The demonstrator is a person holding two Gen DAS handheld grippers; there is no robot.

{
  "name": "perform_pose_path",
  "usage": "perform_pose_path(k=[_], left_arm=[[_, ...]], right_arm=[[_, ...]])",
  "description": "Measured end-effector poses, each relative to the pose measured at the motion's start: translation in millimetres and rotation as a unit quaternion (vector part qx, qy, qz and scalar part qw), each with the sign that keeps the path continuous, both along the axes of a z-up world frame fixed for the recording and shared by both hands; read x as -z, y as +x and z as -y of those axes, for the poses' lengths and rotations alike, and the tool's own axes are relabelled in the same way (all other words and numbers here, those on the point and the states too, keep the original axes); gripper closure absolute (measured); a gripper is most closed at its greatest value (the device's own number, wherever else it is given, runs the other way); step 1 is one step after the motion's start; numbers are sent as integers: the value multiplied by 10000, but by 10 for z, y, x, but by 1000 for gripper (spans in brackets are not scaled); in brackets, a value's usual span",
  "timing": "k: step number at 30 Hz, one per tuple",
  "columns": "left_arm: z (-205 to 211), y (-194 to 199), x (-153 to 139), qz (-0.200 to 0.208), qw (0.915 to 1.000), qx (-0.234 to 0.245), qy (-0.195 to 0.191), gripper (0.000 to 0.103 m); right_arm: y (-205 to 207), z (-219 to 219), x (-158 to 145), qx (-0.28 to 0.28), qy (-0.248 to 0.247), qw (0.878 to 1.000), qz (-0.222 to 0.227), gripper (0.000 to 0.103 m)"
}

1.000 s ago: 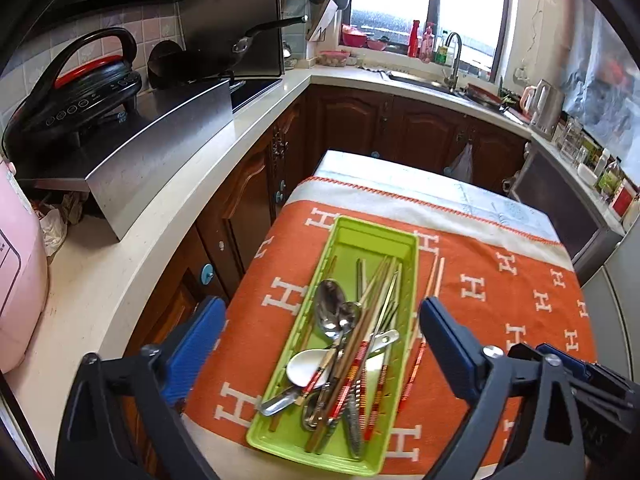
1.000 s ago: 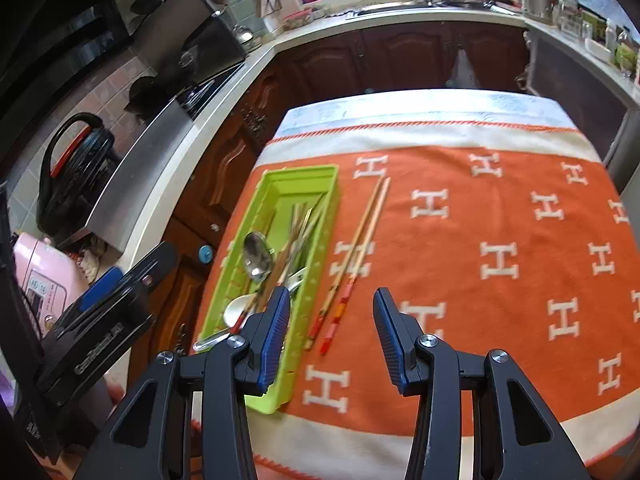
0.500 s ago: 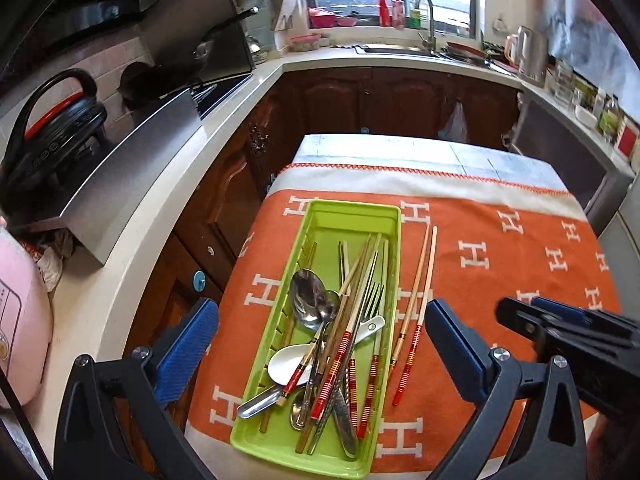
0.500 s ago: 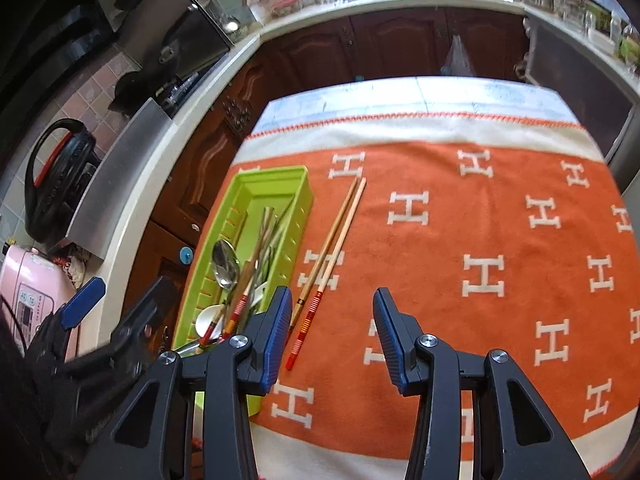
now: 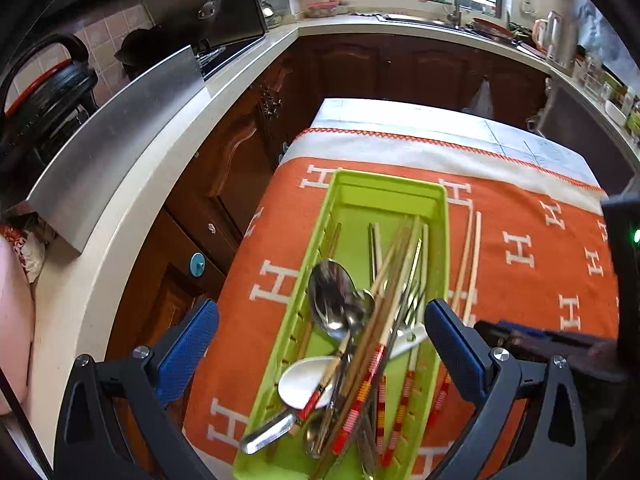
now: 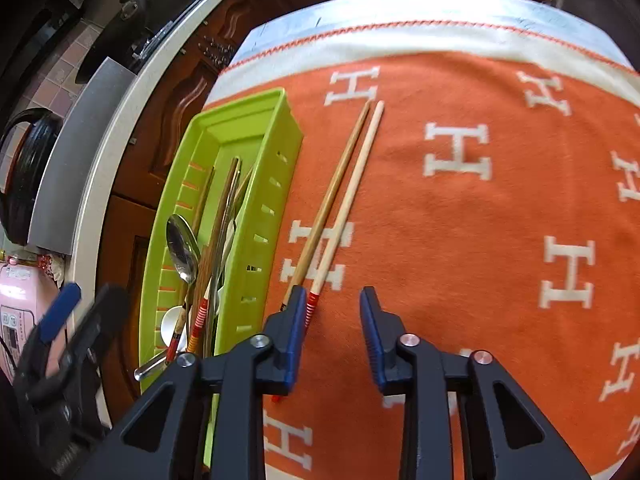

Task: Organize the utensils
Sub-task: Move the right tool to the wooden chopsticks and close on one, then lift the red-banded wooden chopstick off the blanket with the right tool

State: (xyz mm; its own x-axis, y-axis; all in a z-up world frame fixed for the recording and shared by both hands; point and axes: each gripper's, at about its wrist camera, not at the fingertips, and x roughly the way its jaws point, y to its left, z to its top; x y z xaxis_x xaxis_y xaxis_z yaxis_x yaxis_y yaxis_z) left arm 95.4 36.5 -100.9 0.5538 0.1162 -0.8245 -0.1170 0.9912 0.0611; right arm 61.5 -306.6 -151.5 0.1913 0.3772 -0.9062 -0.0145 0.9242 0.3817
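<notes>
A green tray on the orange cloth holds a metal spoon, a white spoon, a fork and several chopsticks. My left gripper hangs open just above the tray's near half, with nothing between its fingers. Two loose chopsticks lie on the cloth right of the tray. My right gripper is low over their red-striped ends and its jaws are closing. The paler chopstick's end lies just inside the left finger; the darker one runs under that finger. The pads do not press on either.
The orange cloth covers a small table beside a pale counter with a steel panel and a black appliance. A pink appliance stands at the near left. The blurred left gripper shows left of the tray.
Both grippers have sunk toward the table. The right one came down over the loose chopsticks' striped ends and its jaws narrowed. The left one moved closer over the tray.
</notes>
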Motion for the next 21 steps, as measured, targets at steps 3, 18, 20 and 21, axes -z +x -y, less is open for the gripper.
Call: perform_pose_path(k=[3,18,20,21], left_arm=[[-49,108,5,-4,10000,-36,-87,1],[-53,473,79,-108,9992,152,-350,1],[-15,469,63,-102,9989,261,-379,1],[14,459,51,-89,9985,364,-409,2]], right_arm=[[58,-80,119,-53,-47,9999,-100,80],[192,-584,206,-327,-1235,9906,486,92],[179,-586,213,-311,-1240,9902,558,94],[166,-563,217,-295,-1207,9906,573,95]])
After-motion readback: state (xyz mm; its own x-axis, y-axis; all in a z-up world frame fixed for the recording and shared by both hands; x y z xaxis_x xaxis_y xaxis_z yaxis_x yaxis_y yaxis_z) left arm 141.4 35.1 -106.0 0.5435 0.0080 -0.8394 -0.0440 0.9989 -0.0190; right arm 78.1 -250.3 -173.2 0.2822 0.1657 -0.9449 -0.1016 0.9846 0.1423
